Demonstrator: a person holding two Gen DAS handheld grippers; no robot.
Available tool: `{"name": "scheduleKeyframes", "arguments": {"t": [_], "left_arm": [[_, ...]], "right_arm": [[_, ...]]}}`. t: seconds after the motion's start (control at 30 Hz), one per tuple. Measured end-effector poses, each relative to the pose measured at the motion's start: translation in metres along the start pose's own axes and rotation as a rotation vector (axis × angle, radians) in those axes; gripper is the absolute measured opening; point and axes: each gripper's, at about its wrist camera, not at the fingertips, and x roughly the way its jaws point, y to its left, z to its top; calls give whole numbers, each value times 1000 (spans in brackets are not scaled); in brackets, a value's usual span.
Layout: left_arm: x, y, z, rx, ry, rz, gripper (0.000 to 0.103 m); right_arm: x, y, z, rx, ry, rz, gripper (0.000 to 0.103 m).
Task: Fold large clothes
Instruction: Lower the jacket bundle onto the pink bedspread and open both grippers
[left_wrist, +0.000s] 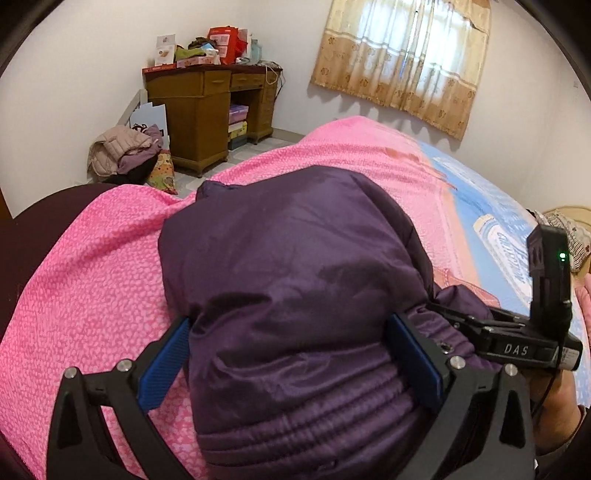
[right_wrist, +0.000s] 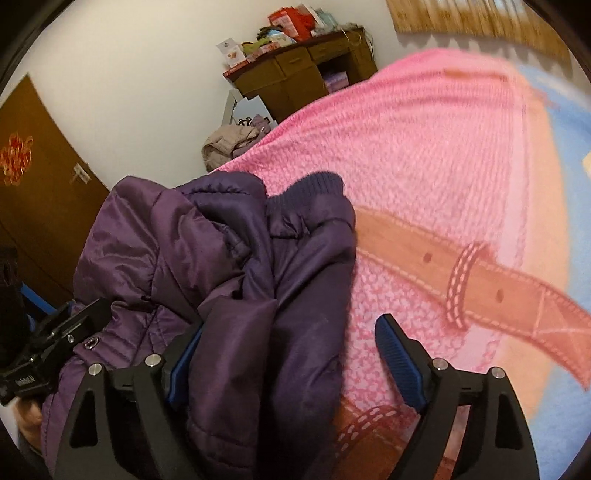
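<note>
A dark purple padded jacket (left_wrist: 288, 266) lies bunched in a thick bundle on the pink bedspread (left_wrist: 92, 277). My left gripper (left_wrist: 291, 354) is wide open, its blue pads (left_wrist: 166, 358) straddling the bundle's near end, where the quilted hem bulges between them. In the right wrist view the jacket (right_wrist: 221, 266) is crumpled, with a ribbed cuff (right_wrist: 314, 188) on top. My right gripper (right_wrist: 291, 362) is open too; its left pad (right_wrist: 186, 360) touches the jacket's folds, and its right pad (right_wrist: 397, 354) is over the bedspread (right_wrist: 424, 166). The right gripper (left_wrist: 461, 317) also shows at the bundle's right side.
A wooden desk (left_wrist: 207, 107) piled with boxes stands against the far wall. A heap of clothes (left_wrist: 122, 151) lies on the floor beside it. A curtained window (left_wrist: 406, 59) is at the back right. A brown door (right_wrist: 33, 192) is on the left. A blue printed blanket (left_wrist: 498, 229) covers the bed's right side.
</note>
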Motion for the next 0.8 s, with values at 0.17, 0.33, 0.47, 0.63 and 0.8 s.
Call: {"name": "scheduleKeyframes", "arguments": {"t": [0.17,0.33,0.47,0.63,0.8], "left_arm": [[-10,3,-2,-14,-23,-4,103],[-33,3,0,-15,-47,19,103],[-61,-12,3,66,-108,45,103],[-94,-26,1,120,-155,37,103],[-119,-31,-4,160,-196,32,103]], "right_arm": [[-7,7,3,-14,-9,-9,87],[-38,13,4,-3,-91,41,87],[-66,15,3,10,-140,17,87],[-96,24,-7,0,-166,-79,87],[-127,33,-23,-13,-197,-95,88]]}}
